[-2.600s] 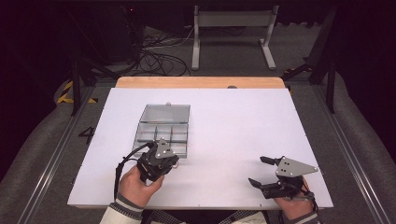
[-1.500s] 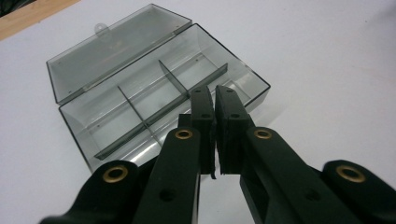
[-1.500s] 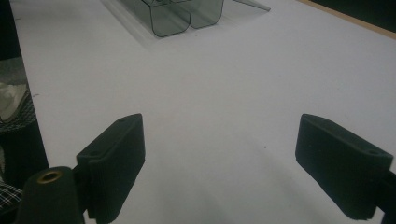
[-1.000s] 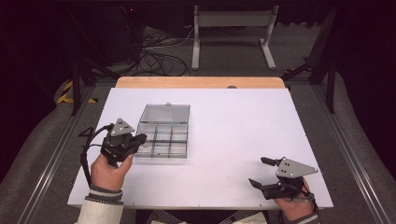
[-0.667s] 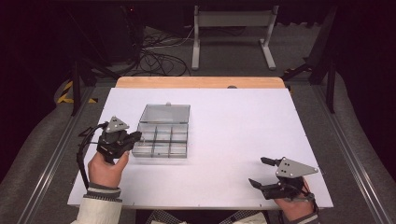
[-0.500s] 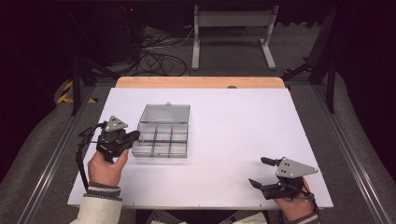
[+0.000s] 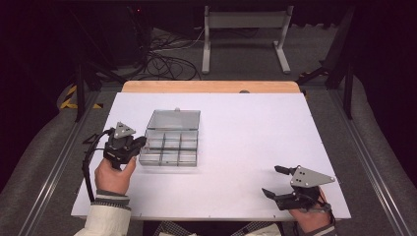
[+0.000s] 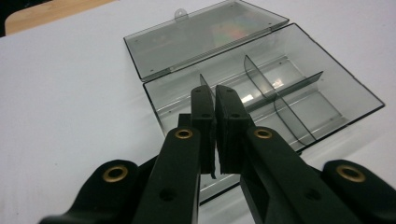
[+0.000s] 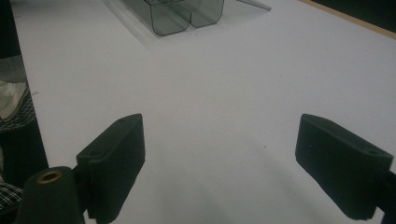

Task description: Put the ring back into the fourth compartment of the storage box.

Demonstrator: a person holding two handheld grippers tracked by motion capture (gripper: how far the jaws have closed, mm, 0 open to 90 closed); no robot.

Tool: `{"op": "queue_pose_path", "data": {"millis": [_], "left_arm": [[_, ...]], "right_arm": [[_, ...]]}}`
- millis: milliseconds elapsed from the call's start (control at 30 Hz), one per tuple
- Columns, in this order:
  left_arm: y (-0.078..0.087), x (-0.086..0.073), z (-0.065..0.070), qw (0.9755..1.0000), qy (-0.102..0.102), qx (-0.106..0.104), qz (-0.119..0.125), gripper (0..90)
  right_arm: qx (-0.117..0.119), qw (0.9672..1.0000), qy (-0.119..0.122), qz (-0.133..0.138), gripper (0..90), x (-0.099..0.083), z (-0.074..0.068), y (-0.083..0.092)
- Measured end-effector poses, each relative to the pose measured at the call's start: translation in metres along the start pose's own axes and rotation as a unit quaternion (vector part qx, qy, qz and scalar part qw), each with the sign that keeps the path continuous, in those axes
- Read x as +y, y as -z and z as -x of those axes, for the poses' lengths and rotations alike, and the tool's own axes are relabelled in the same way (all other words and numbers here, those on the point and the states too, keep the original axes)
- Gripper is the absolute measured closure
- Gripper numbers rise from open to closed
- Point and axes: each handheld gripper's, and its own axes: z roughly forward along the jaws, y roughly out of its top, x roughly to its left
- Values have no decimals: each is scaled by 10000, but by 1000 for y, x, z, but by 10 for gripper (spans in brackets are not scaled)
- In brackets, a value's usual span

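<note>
- Table point(image 7: 246, 128) brightly and evenly lit from above; the room around it is dark.
- Soft shadows under the right claw point(image 9: 219, 163).
- Pale glare on the box point(image 8: 261, 79) lid and floor.
- Left claw point(image 8: 215, 121) near the lens is slightly soft; the high view is grainy.

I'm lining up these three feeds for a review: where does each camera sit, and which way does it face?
High view: above the person's side, looking forward and down on the table; both hands, left gripper and right gripper show.
Left gripper view: rides the left gripper, looking along its shut jaws at the open clear box.
Right gripper view: rides the right gripper, looking low across the table between open jaws; a sleeve at left.
Shared: all three see the box and table.
</note>
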Motion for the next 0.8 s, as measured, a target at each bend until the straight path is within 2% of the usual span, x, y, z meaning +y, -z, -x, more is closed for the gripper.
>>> {"op": "queue_pose_path", "data": {"millis": [267, 400, 667, 800], "left_arm": [[-12, -8, -7, 9998, 168, -112, 25, 870], [-17, -11, -10, 9998, 164, -107, -9, 870], [-28, -18, -14, 9993, 286, -210, -78, 870], [-32, -19, -14, 9994, 243, -193, -128, 870]], "right_arm": [[6, 10000, 5, 1, 164, 0, 0, 0], [8, 10000, 2, -2, 164, 0, 0, 0], [11, 10000, -1, 0, 164, 0, 0, 0], [6, 10000, -6, -7, 164, 0, 0, 0]]}}
